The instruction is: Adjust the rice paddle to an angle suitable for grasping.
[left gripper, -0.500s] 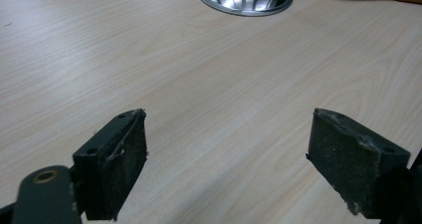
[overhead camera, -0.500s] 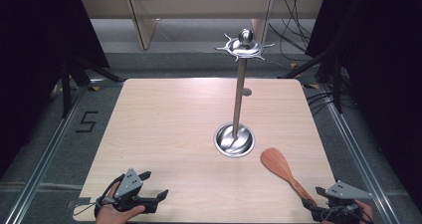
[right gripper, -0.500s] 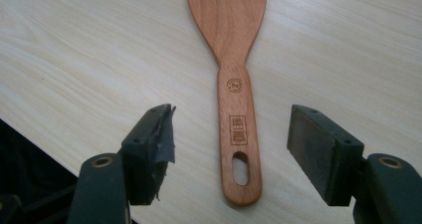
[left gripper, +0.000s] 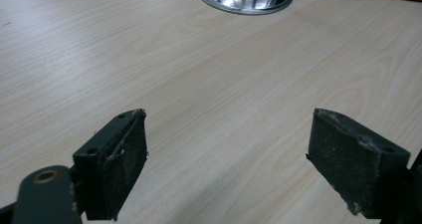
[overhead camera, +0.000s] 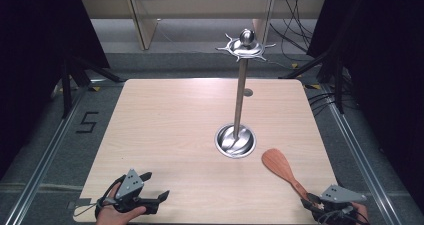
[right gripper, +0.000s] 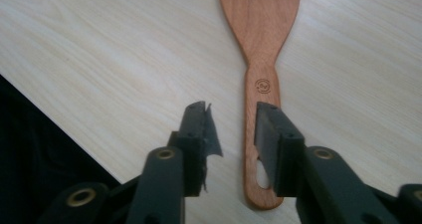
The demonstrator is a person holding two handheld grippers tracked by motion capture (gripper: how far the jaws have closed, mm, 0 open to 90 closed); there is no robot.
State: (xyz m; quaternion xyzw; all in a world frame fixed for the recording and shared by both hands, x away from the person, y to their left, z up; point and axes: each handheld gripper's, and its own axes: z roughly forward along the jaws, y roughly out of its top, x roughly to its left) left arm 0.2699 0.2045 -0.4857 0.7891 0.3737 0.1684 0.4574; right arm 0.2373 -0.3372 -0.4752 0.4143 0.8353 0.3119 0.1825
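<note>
Now | your right gripper (right gripper: pixel 231 127) jaws narrow, unclamped, straddling spatula (right gripper: pixel 260 45) handle lengthwise | left gripper (left gripper: pixel 226 159) jaws wide, empty, farther.

spatula (overhead camera: pixel 281 168) right of stand (overhead camera: pixel 236 140), on table (overhead camera: pixel 170 130)

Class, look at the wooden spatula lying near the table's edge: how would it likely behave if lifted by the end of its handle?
The wooden spatula looks like one solid piece, so it probably stays stiff. Its broad blade lies far from the handle end, so it may droop or pivot in the right tongs. The smooth, flat handle might slip, though it looks light.
</note>
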